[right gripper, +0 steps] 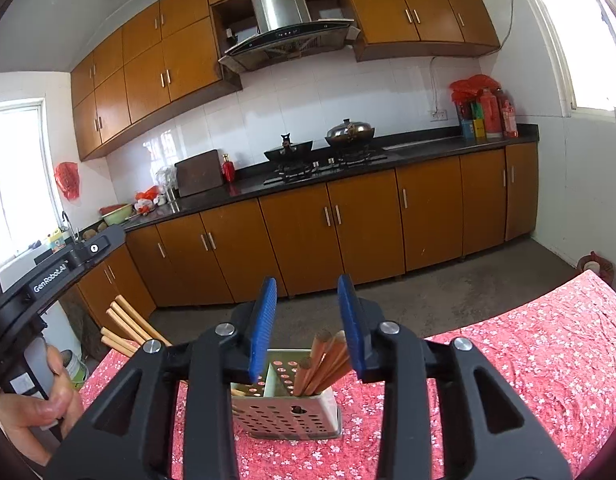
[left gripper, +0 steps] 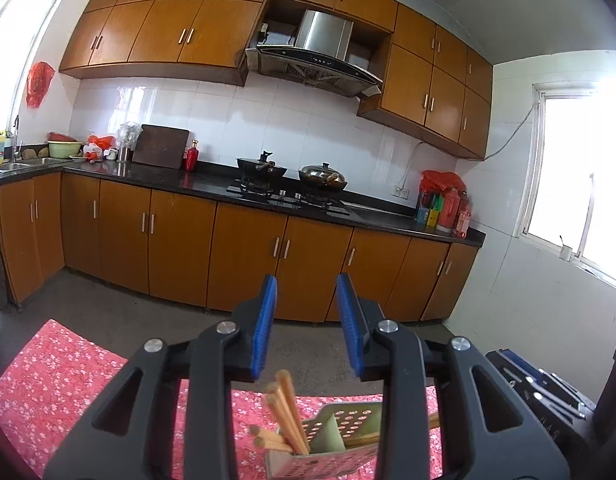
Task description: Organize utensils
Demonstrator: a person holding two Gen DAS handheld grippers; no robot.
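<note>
A perforated metal utensil holder (right gripper: 286,408) stands on the red floral tablecloth (right gripper: 528,360), split by a divider. Several wooden chopsticks (right gripper: 322,362) stand in its right compartment. In the left wrist view the holder (left gripper: 340,440) sits low, with chopsticks (left gripper: 288,416) leaning in it. My right gripper (right gripper: 307,326) is open and empty, raised just behind and above the holder. My left gripper (left gripper: 307,324) is open and empty, above the holder. More chopstick ends (right gripper: 126,328) show at the left, behind the right gripper's body.
The person's hand (right gripper: 36,408) holds the left gripper's handle at the left edge. Kitchen cabinets, a stove with two pans (left gripper: 292,176) and a counter lie across the floor beyond the table. A dark case with tools (left gripper: 548,392) sits right of the table.
</note>
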